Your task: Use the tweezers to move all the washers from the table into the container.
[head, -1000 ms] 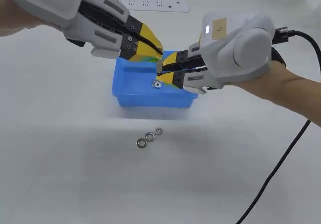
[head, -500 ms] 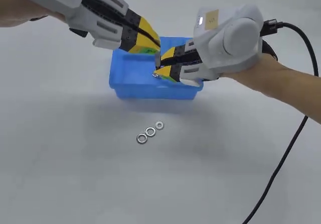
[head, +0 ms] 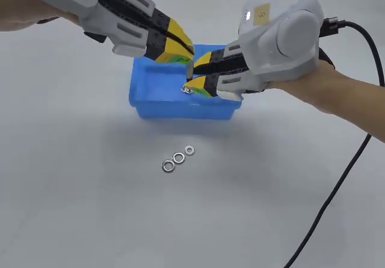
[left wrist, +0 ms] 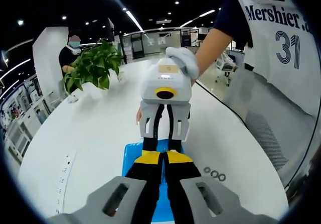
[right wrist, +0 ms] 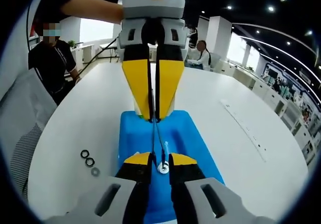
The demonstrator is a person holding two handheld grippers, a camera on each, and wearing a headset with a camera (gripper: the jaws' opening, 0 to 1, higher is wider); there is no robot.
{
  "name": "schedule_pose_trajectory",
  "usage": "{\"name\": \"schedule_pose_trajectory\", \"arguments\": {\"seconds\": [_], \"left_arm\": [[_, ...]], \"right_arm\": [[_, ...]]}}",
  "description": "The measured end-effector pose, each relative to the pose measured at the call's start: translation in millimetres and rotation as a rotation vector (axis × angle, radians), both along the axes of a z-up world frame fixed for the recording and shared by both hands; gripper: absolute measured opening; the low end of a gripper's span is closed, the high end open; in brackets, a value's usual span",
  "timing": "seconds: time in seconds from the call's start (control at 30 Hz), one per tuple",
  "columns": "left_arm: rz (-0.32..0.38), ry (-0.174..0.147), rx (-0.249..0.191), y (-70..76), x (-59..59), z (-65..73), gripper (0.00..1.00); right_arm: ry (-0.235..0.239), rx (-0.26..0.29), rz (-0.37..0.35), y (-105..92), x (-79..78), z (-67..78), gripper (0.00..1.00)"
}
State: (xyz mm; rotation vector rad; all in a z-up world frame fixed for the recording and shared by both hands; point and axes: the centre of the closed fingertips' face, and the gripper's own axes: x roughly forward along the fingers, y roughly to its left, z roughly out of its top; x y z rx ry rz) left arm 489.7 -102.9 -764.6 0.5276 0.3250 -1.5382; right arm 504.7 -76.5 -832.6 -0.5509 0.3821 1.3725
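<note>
Three loose washers [head: 178,158]: they lie in a short slanting row on the bare worktop [head: 84,208], close together, just in front of the container and clear of both tongs.
Fourth washer [right wrist: 163,168]: it sits at the tweezers' tips, over the blue floor inside the container. I cannot tell whether it hangs from the tips or already rests on the floor.
Container [head: 180,110]: a blue open tray, upright, between the two tongs.
Tweezers [right wrist: 153,133]: they run from the left tongs down towards the right tongs, with the two thin arms a little apart near the tips.
Left tongs [head: 187,53]: narrow, clamped on the back end of the tweezers, above the container's far side.
Right tongs [head: 197,80]: narrow, with one jaw on each side of the tweezer arms near the tips. I judge them to be pinching the arms.
Changed in the last second: the head view has slid, which is the headset moving. Measured against the container, both tongs and the fourth washer sit about where they were, and the row of three is untouched.
Meaning: this delivery is at its release point but is not clearly finished, and three washers remain.
Next move: likely to ease the right tongs so the arms spring apart, then lift clear and go for the row.
Risk: the flat, crowded washers may slide or get nudged when the tips reach for one.
</note>
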Motion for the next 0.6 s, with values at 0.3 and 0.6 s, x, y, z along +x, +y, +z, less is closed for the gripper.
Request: {"name": "schedule_pose_trajectory", "arguments": {"seconds": [0.3, 0.6], "left_arm": [[-0.018, -0.039, -0.007, -1.7, -15.2, 33.1, 0.05], [-0.029, -0.072, -0.015, -3.9, -41.1, 61.3, 0.05]], "right_arm": [[-0.031, 0.036, 0.032, 3.9, -12.6, 33.4, 0.15], [-0.060, 0.044, 0.092, 5.3, -37.8, 62.2, 0.14]]}}
